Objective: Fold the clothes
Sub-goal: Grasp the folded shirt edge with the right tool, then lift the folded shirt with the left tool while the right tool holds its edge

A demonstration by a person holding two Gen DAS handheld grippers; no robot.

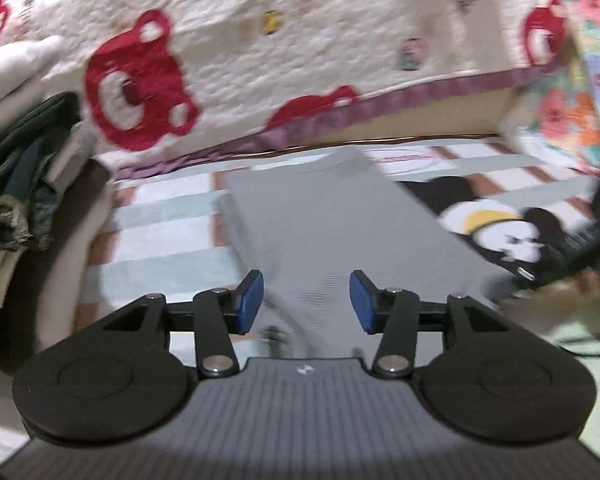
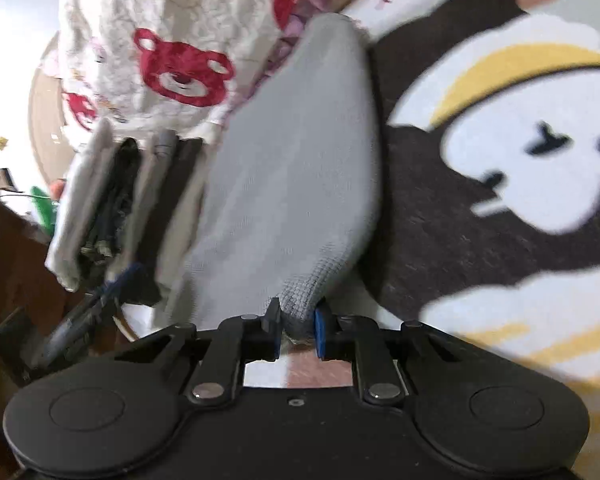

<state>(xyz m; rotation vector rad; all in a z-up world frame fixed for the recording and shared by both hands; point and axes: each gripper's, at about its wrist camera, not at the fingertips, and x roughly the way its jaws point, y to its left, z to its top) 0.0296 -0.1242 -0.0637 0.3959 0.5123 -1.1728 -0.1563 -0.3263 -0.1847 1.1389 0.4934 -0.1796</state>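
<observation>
**Grey garment pinched at near end**

The grey garment (image 1: 332, 224) is laid lengthwise on the rug (image 1: 168, 232), stretching away toward the bear blanket (image 1: 228, 60); stacked clothes (image 1: 16, 168) crowd its left. The right gripper (image 2: 298, 330) is clamped on its near corner; the left gripper (image 1: 306, 304) is held spread above it.

One grey garment (image 1: 332, 224), two grippers, one rug (image 2: 480, 240).

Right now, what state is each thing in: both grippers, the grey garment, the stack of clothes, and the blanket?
Left gripper: open, holding nothing, over the garment.
Right gripper: shut on a bunched corner of the garment.
Grey garment: folded into a long strip, one end lifted by the right gripper.
Stack of clothes: piled at the left, some pieces rumpled.
Bear blanket: draped, hanging down behind the garment.
</observation>
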